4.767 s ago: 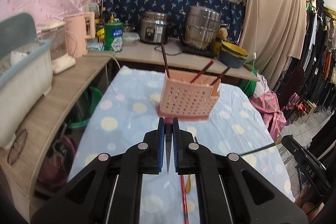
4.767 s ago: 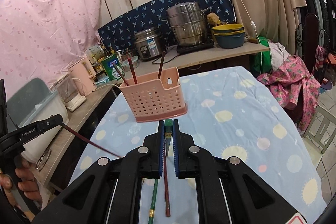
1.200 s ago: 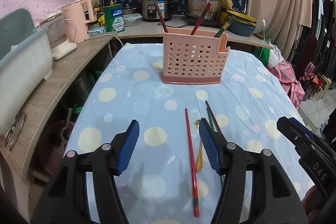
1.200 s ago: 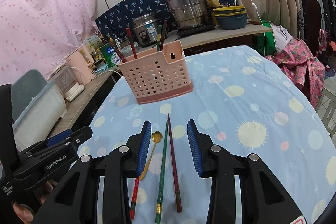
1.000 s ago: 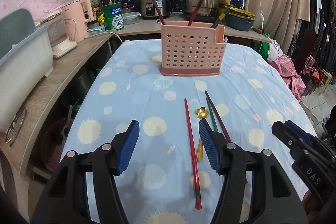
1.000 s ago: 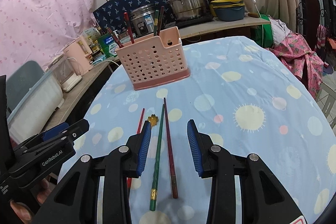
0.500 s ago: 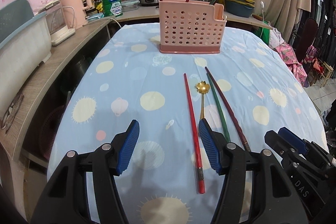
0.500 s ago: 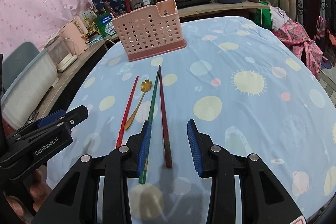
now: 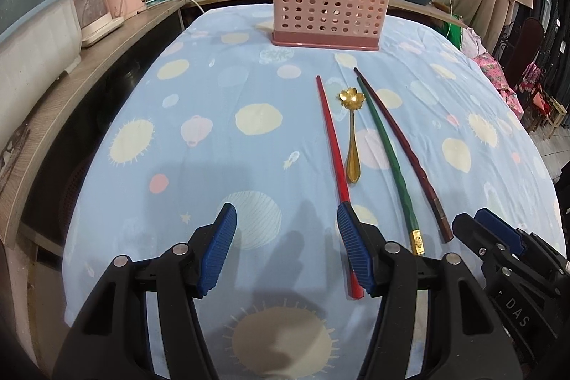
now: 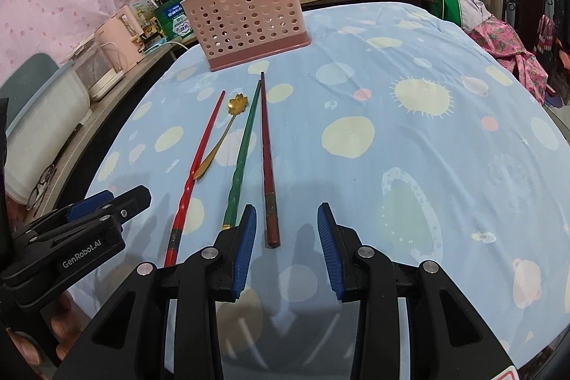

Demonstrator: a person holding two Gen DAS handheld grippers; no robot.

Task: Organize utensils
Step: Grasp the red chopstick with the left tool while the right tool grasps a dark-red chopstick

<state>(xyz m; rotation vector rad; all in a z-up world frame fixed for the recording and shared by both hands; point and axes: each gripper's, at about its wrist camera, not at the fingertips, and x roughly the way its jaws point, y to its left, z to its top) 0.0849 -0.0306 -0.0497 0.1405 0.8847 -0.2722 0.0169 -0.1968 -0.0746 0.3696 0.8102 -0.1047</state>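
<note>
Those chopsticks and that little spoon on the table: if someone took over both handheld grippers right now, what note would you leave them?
Left gripper: open, empty, low over the near end of the red chopstick.
Right gripper: open, empty, near end of the dark red chopstick between its fingers, not gripped.
On the tablecloth, side by side: red chopstick, gold flower spoon, green chopstick, dark red chopstick.
Done: pink utensil basket already holds several chopsticks.
Left: move these four into the basket.
</note>
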